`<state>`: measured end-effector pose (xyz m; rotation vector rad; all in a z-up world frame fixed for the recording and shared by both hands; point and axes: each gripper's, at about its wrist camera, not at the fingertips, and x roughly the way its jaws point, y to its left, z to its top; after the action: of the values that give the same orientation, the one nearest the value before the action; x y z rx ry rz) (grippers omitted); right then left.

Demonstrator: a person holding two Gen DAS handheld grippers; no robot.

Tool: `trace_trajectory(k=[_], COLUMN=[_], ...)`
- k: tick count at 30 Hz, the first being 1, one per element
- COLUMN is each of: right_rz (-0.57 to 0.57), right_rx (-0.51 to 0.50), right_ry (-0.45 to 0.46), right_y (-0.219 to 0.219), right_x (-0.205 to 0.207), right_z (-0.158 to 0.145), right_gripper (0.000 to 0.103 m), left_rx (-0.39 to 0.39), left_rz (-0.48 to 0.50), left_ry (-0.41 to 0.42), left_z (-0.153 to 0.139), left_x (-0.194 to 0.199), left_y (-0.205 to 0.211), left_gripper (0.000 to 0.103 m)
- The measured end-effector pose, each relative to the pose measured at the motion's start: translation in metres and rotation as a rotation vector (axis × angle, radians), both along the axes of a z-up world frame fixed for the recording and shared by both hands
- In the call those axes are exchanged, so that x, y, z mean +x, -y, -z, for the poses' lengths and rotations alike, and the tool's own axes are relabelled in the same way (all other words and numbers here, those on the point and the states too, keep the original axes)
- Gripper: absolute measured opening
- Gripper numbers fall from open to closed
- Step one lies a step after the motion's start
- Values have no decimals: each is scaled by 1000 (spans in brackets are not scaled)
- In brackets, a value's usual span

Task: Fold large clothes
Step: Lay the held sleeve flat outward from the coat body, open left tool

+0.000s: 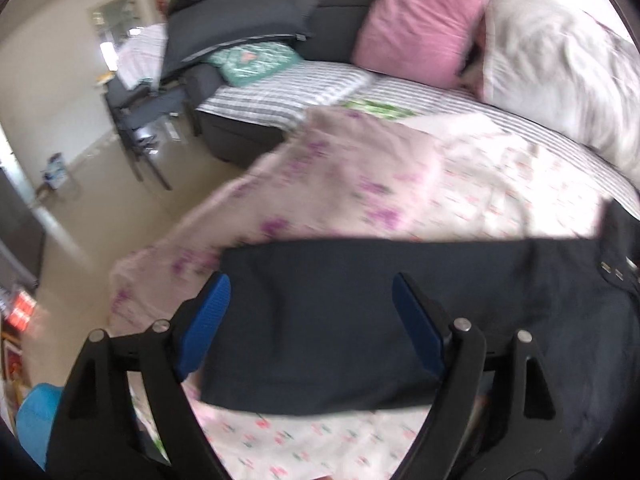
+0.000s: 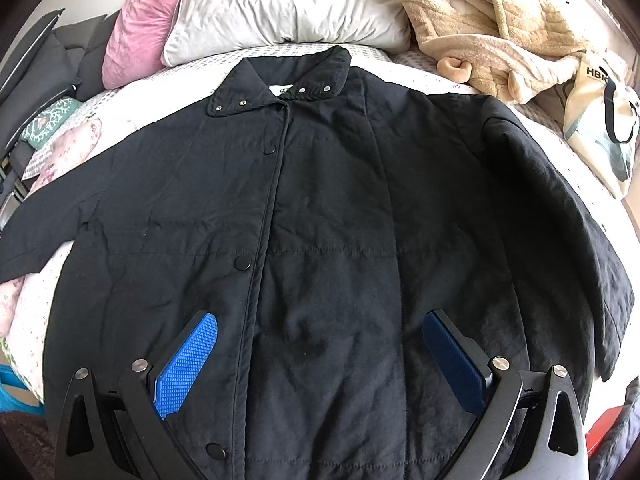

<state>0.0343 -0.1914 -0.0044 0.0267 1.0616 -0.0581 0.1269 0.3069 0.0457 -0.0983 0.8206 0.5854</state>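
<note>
Both fingers spread; black jacket (image 2: 320,220) flat, sleeve (image 1: 360,320) near bed edge.

walls: cream wall (image 1: 52,52) | floor: glossy beige floor (image 1: 120,196) | furniture: bed with grey-striped sheet (image 1: 280,96), dark grey sofa (image 1: 240,136), dark chair (image 1: 148,120) | bedding: pink pillow (image 1: 420,20), white pillow (image 2: 288,4) | light: bright daylight
</note>
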Motion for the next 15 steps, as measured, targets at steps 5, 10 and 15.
trace_trajectory(k=[5,10,15], right_rz=[28,60,95], right_rx=[-17,-17,-34], right_ry=[0,13,33], right_y=[7,21,42], right_x=[-6,-14,-26], right_z=[-1,-6,-16], right_gripper=[103,103,103], left_rx=[-105,-233,-350], left_rz=[153,300,406], left_ry=[7,-1,-29], left_z=[8,22,43], left_x=[-15,-33,-40], left_y=[58,118,159], left_gripper=[89,90,91])
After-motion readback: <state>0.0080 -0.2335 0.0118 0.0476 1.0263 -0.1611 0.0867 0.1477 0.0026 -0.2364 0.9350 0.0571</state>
